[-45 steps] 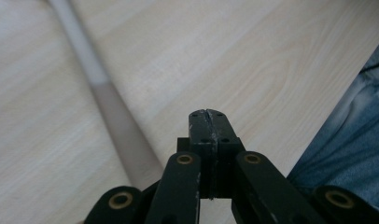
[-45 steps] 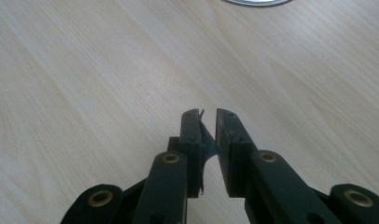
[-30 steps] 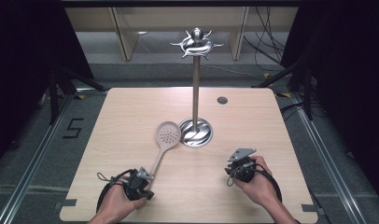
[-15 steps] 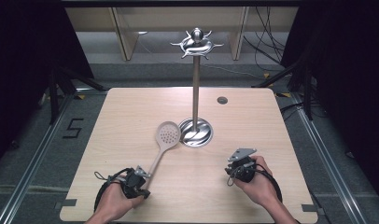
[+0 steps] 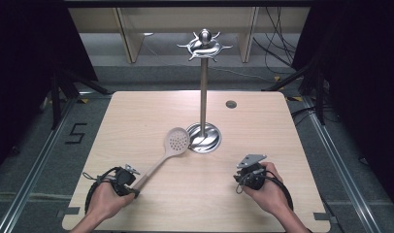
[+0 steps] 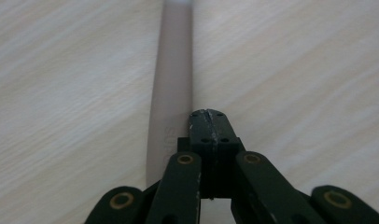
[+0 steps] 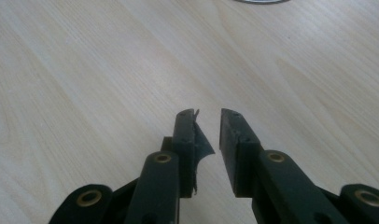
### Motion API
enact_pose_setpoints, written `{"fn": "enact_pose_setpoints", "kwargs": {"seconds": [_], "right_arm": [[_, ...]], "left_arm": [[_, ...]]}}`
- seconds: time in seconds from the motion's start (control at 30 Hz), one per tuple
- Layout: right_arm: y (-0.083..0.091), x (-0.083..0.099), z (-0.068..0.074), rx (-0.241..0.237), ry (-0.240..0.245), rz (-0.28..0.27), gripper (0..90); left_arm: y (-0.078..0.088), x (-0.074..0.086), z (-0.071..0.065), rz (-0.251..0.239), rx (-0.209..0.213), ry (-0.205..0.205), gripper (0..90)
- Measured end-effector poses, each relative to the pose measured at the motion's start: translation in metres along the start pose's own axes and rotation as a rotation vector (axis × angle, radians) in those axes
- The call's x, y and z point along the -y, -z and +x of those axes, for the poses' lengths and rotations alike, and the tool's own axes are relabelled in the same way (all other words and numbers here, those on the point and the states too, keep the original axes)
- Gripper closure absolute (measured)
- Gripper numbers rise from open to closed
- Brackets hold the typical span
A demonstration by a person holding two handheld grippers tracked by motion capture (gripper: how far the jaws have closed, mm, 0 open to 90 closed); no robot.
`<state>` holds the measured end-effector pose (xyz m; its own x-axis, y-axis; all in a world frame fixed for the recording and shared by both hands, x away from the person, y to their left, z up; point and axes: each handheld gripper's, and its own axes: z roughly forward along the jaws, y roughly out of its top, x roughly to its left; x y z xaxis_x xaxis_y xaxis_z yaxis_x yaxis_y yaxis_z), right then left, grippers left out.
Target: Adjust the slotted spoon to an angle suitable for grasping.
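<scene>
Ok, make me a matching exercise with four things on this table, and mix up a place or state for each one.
Things:
1. slotted spoon
2. metal stand
3. left claw
4. right claw

States:
A. upright behind the table's middle
B. jaws apart over bare wood
C. lying flat, head beside the stand's base
D. jaws together beside the spoon's handle

Pairs: 1-C, 2-A, 3-D, 4-B

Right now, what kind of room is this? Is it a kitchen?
Probably not a kitchen, more a lab or recording setup. A bare wooden table stands between black curtains, with cables on the floor and a taped number 5. A hand-held gripper sits in each hand.
</scene>
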<state>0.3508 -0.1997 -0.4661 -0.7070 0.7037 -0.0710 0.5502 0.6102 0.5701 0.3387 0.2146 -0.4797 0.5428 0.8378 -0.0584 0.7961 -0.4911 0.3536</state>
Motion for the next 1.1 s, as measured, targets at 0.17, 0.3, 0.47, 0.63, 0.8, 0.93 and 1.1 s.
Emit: {"fn": "enact_pose_setpoints", "kwargs": {"seconds": [0.17,0.3,0.47,0.63,0.8,0.93,1.1], "right_arm": [[0.0,0.0,-0.001,0.0,0.008,0.004,75.9],[0.0,0.0,-0.001,-0.001,0.005,0.004,75.5],[0.0,0.0,-0.001,0.0,0.008,0.003,75.2],[0.0,0.0,-0.001,0.004,0.005,0.002,74.8],[0.0,0.0,0.0,0.01,-0.011,0.002,74.6],[0.0,0.0,-0.001,0.009,0.002,-0.002,74.4],[0.0,0.0,-0.001,0.009,0.005,-0.002,73.6]], "left_arm": [[0.001,-0.003,0.016,0.002,-0.032,0.048,89.3],[0.005,-0.008,0.03,0.0,-0.061,0.076,89.3],[0.003,-0.01,0.038,-0.004,-0.068,0.127,89.4],[0.002,-0.017,0.048,-0.005,-0.1,0.134,89.3],[0.001,-0.022,0.056,-0.003,-0.116,0.146,89.3],[-0.003,-0.027,0.061,-0.038,-0.125,0.203,89.3],[-0.004,-0.032,0.068,-0.038,-0.126,0.234,89.2]]}}
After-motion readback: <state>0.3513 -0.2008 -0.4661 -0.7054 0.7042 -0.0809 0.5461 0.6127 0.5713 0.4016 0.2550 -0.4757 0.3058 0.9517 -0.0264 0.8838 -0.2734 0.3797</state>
